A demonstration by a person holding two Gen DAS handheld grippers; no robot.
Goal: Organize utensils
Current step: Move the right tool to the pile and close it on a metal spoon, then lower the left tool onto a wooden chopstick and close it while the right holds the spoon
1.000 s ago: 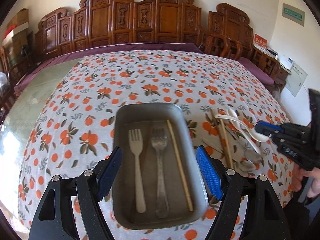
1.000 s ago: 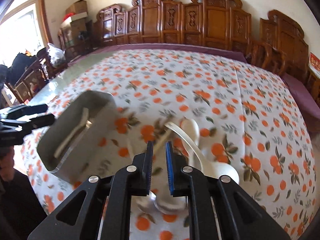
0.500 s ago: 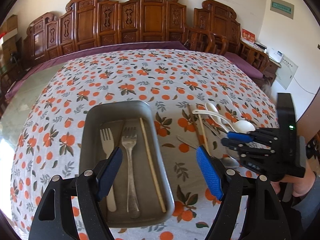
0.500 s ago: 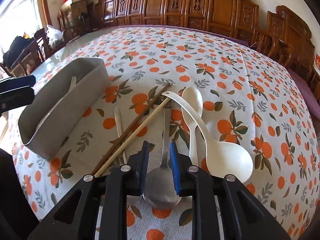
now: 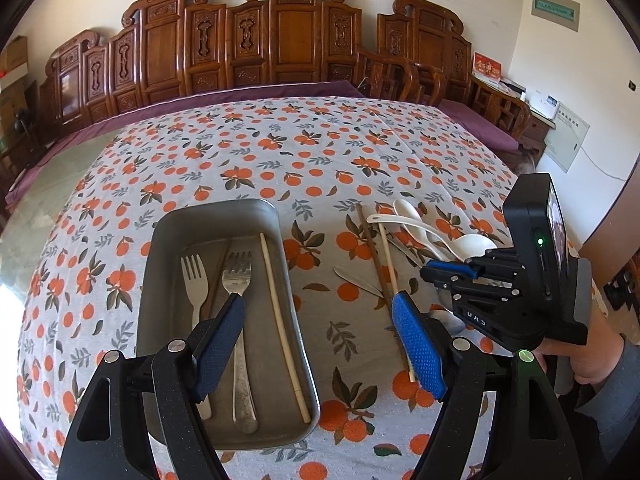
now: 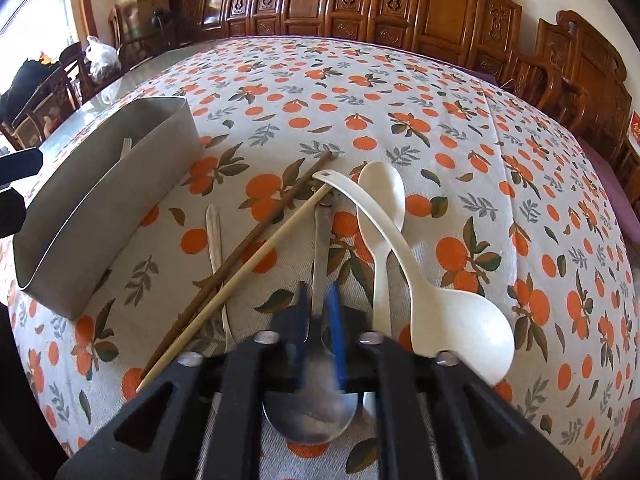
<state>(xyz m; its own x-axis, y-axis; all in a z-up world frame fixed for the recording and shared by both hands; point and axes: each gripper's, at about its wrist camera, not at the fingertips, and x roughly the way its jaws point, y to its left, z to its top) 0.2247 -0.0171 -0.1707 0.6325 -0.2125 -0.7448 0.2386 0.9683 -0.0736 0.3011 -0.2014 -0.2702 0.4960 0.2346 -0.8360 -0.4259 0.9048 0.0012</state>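
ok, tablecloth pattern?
White tablecloth printed with orange fruits and grey-green leaves; clearest in the right wrist view.

My left hand-held gripper [image 5: 320, 344] points forward and slightly down, its two blue-padded fingers [image 5: 418, 346] spread wide apart with nothing between them. My right hand-held gripper [image 6: 320, 320] is low and angled downward, its fingers drawn close together with only a narrow gap; the pads look blurred there, so I cannot tell whether they are pressing on anything. From the left wrist view, my right hand [image 5: 592, 354] wraps around that gripper's handle, sleeve at the wrist.
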